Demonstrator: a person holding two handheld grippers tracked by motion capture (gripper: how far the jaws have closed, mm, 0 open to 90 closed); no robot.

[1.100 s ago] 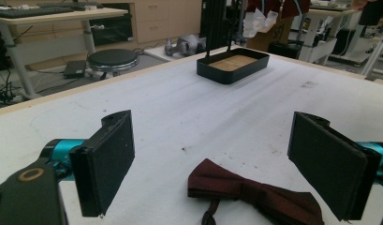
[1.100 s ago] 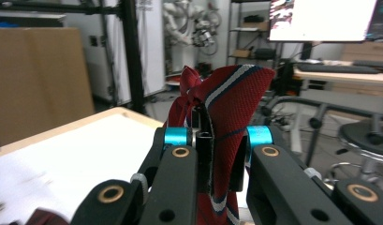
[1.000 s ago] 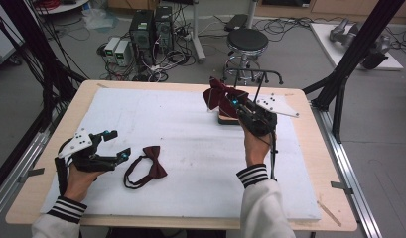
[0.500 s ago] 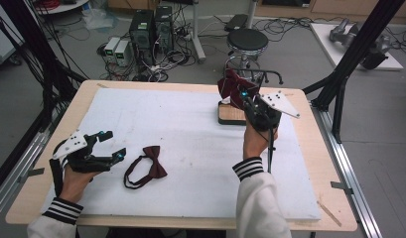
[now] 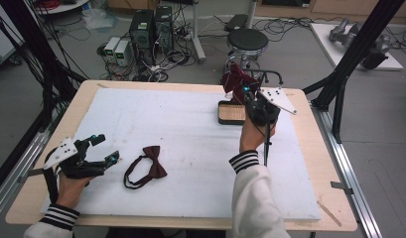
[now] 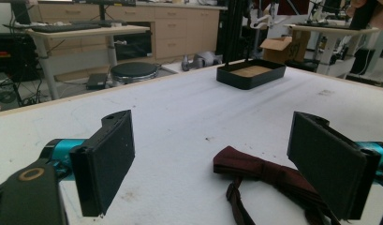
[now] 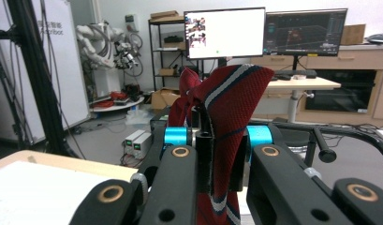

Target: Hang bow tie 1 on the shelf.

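A dark red bow tie point(image 5: 150, 166) with its strap looped lies flat on the white mat, at the front left. My left gripper point(image 5: 107, 148) stands open just left of it, low over the mat. In the left gripper view the bow tie point(image 6: 268, 176) lies ahead, near the right-hand jaw, and nothing sits between the pads of the left gripper point(image 6: 212, 126). My right gripper point(image 5: 244, 90) is shut on a red bow tie with white and dark stripes point(image 5: 235, 79), held up over the black tray point(image 5: 225, 121). The striped tie point(image 7: 231, 93) stands out above the right gripper point(image 7: 212, 140).
The black tray point(image 6: 251, 75) has a wooden floor and sits at the far right of the mat. The white mat point(image 5: 190, 139) covers most of the wooden table. A round stool point(image 5: 246, 39), computer boxes and cables stand on the floor beyond the far edge.
My right gripper has tipped upward and carried the striped tie a little higher and farther back over the tray. My left gripper has sunk slightly beside the dark bow tie.
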